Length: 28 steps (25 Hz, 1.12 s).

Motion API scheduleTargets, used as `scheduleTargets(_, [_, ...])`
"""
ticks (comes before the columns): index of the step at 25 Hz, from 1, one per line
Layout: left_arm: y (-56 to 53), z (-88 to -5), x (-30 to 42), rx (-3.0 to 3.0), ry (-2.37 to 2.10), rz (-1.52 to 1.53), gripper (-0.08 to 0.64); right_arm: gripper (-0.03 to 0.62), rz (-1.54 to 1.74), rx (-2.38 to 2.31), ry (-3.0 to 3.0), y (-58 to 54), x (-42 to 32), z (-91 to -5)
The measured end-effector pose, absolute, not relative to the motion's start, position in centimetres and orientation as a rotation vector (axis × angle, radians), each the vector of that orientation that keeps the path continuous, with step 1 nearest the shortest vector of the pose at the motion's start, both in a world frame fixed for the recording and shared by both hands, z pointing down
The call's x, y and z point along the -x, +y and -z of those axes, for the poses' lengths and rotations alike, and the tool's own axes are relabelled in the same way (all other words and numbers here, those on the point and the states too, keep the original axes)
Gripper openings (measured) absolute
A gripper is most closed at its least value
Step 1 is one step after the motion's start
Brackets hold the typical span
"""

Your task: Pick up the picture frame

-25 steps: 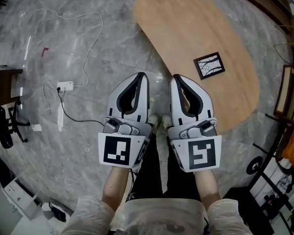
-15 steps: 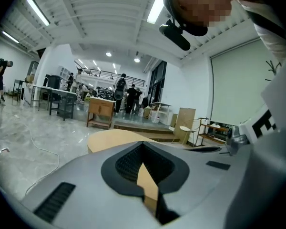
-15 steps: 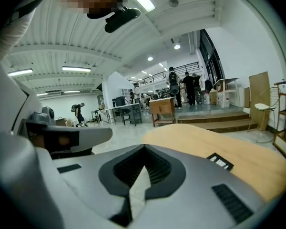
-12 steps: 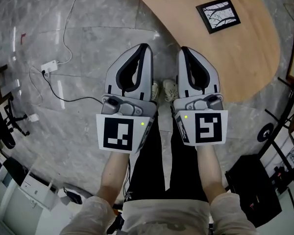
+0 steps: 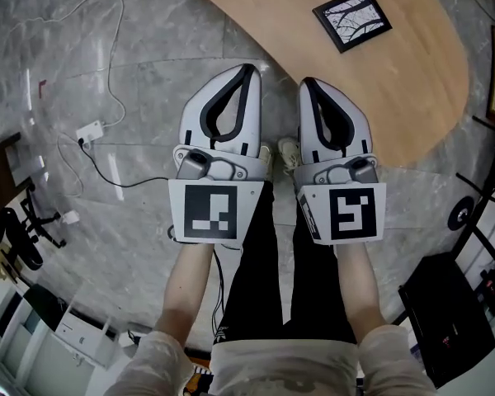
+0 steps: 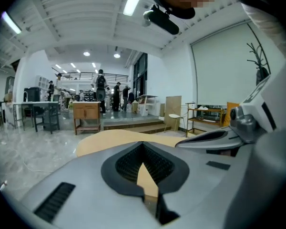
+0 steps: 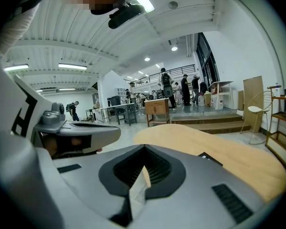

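The picture frame (image 5: 352, 19), black-edged with a branch drawing, lies flat on the oval wooden table (image 5: 412, 89) at the top right of the head view. My left gripper (image 5: 247, 71) and right gripper (image 5: 307, 85) are held side by side over the floor, short of the table's near edge, both shut with nothing in them. In the left gripper view the left gripper (image 6: 143, 145) is shut, with the table (image 6: 109, 140) beyond it. In the right gripper view the right gripper (image 7: 144, 150) is shut too, and a dark corner of the frame (image 7: 210, 159) shows on the table (image 7: 229, 156).
On the grey marble floor lie a white cable and adapter (image 5: 91, 130) at the left. An office chair (image 5: 16, 229) is at the far left and a black case (image 5: 458, 320) at the lower right. People and a wooden cabinet (image 6: 86, 113) stand far off.
The table and picture frame have slid toward the top right of the head view. Both grippers stay side by side and shut, and have sunk closer to the person's legs.
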<state>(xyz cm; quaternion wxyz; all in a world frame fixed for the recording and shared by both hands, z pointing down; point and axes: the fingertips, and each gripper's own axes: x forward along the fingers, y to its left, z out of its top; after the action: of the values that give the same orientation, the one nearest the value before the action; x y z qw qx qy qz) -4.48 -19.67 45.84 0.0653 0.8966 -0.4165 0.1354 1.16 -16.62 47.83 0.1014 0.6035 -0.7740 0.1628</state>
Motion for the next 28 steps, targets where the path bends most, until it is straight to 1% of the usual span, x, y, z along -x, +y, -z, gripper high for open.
scheduleTargets(4, [-20.0, -47.8, 0.1, -2.923, -1.042, -0.692, 0.009, 0.005, -0.463, -1.781, -2.262, -16.0, -3.2, -48.0])
scheduleTargets(7, [-20.8, -49.2, -3.4, -3.115, -0.802, -0.843, 0.009, 0.005, -0.480, -1.815, -2.215, -15.0, -5.0, -48.7])
scheduleTargets(9, [-21.4, -50.1, -5.3, -3.186, -0.649, -0.918, 0.046, 0.005, -0.491, -1.826, -2.191, -14.3, -6.2, -49.1])
scheduleTargets(11, [-21.8, -51.5, -7.2, -3.238, -0.480, -1.015, 0.116, 0.005, -0.498, -1.841, -2.170, -13.6, -7.4, -49.4])
scheduleTargets(14, [-21.9, -54.9, -9.5, -3.276, -0.147, -1.260, 0.193, 0.005, -0.507, -1.882, -2.149, -12.9, -8.7, -50.1])
scheduleTargets(19, [-21.5, -61.2, -11.2, -3.246, 0.434, -1.778, 0.199, 0.005, -0.505, -1.863, -2.117, -12.1, -9.6, -51.3])
scheduleTargets(28, [-22.5, -66.3, -12.5, -3.021, 0.989, -2.165, 0.199, 0.005, -0.535, -1.803, -2.134, -12.8, -9.7, -52.7])
